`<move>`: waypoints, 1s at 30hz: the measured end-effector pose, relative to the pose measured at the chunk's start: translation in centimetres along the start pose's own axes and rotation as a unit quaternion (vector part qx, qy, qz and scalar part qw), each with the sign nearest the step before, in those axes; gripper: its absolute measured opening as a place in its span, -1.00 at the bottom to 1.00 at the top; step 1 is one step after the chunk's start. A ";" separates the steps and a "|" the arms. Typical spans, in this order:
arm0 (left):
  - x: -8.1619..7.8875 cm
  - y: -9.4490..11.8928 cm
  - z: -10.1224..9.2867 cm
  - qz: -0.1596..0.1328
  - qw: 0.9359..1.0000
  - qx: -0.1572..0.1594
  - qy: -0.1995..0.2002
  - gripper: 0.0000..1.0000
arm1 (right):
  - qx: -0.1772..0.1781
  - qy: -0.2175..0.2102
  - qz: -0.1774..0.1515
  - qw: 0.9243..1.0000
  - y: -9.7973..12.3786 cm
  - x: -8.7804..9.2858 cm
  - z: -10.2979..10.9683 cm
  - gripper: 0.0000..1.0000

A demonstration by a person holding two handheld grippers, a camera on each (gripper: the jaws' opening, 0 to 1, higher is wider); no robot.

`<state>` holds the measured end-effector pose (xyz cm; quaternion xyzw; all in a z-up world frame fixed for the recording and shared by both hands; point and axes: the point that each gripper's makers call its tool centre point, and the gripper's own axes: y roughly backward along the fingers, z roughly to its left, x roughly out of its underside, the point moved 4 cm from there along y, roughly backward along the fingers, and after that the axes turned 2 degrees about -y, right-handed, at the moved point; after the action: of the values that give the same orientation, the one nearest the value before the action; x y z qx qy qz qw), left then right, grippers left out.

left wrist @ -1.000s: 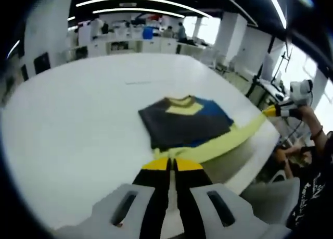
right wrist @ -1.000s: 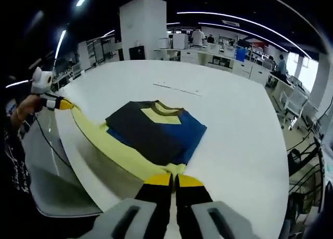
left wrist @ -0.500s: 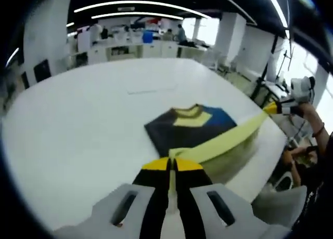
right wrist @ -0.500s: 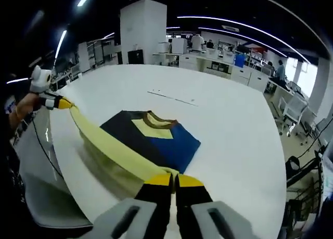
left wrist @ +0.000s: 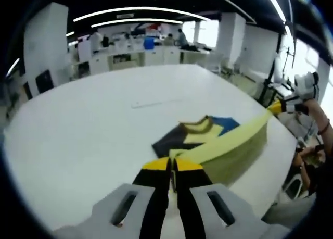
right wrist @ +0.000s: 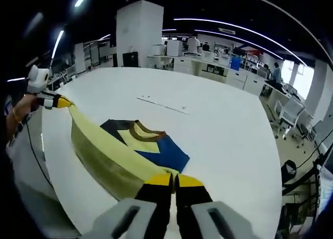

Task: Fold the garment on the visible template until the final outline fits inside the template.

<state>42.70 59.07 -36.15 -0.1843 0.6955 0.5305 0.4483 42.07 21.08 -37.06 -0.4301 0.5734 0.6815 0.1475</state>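
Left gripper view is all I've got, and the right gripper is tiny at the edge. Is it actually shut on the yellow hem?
Observer: Yes. In the right gripper view the right gripper has its jaws closed, with the yellow hem pinched at the tips.
Operator: How does my left gripper look from that side?
Observer: The left gripper holds the hem's other end above the white table. The hem hangs between both grippers as a raised sheet, and its lower edge hides the near part of the garment.
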 end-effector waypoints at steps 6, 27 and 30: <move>-1.4 -1.3 0.9 -0.016 1.000 -0.008 0.016 -1.00 | 0.009 -0.003 -0.010 1.000 -1.4 -1.3 -0.9 -1.00; -1.9 -8.3 3.8 -0.029 0.996 -0.063 0.057 -1.00 | 0.034 -0.036 -0.030 0.998 -9.2 -2.6 -3.7 -1.00; -1.4 -9.5 4.3 -0.029 0.995 -0.072 0.064 -1.00 | 0.039 -0.044 -0.024 0.998 -10.7 -2.2 -4.0 -1.00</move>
<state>52.26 59.14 -40.62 -0.2700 0.6774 0.5525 0.4037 52.46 21.24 -42.31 -0.4073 0.5816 0.6734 0.2058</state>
